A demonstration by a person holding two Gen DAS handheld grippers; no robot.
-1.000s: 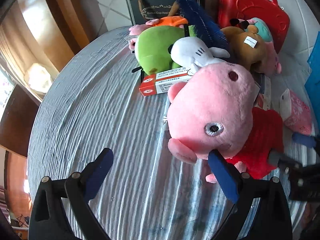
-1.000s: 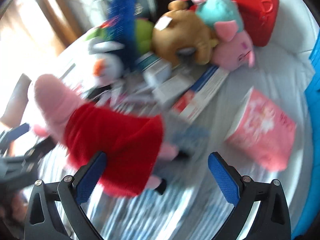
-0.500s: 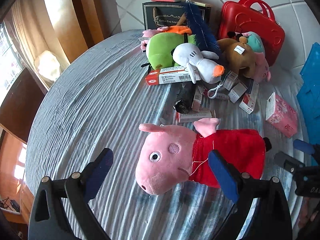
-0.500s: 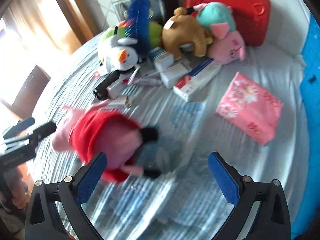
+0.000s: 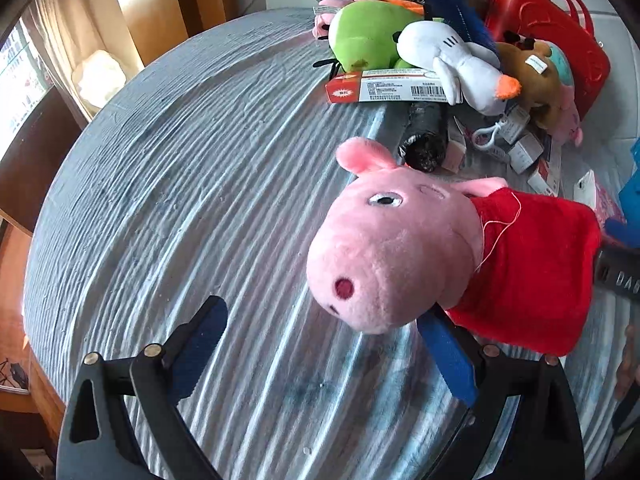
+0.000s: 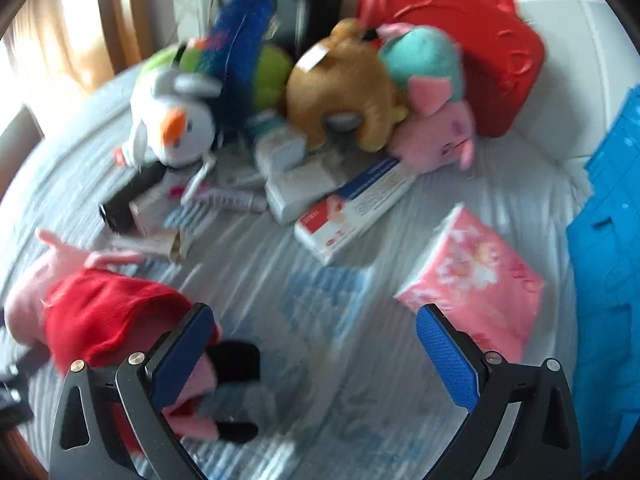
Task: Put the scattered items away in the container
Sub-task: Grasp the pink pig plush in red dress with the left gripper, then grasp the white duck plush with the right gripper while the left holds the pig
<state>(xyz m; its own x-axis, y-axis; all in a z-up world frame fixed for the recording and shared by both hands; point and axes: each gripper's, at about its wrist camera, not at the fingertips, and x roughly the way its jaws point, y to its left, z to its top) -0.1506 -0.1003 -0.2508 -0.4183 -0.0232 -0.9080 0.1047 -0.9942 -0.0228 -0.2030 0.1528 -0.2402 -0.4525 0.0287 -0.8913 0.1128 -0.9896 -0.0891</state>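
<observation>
Looking along our left claw (image 5: pixel 320 344), we see its blue pads spread wide with nothing between them. The pink pig plush (image 5: pixel 404 252) in its red dress lies on the grey striped desk (image 5: pixel 180 184), snout pointing our way, its chin just over the claw's right-hand pad (image 5: pixel 446 356); whether they touch, we cannot tell. Beyond it sits the heap: a green plush (image 5: pixel 362 36), a white plush (image 5: pixel 460 64) with an orange nose, a brown plush (image 5: pixel 532 76), a red-and-white box (image 5: pixel 386 86) and a dark roll (image 5: pixel 426 136), with the red case (image 5: pixel 560 40) at the back.

Over to the right wrist view, and it is blurred. Our right claw (image 6: pixel 316 350) is also wide open and empty. The pig plush (image 6: pixel 92 320) lies at lower left, its feet against the claw's left-hand pad (image 6: pixel 182 354). A pink packet (image 6: pixel 476 284) rests near the other pad, and the blue container (image 6: pixel 608 240) runs along the right edge, well apart from the pig.
</observation>
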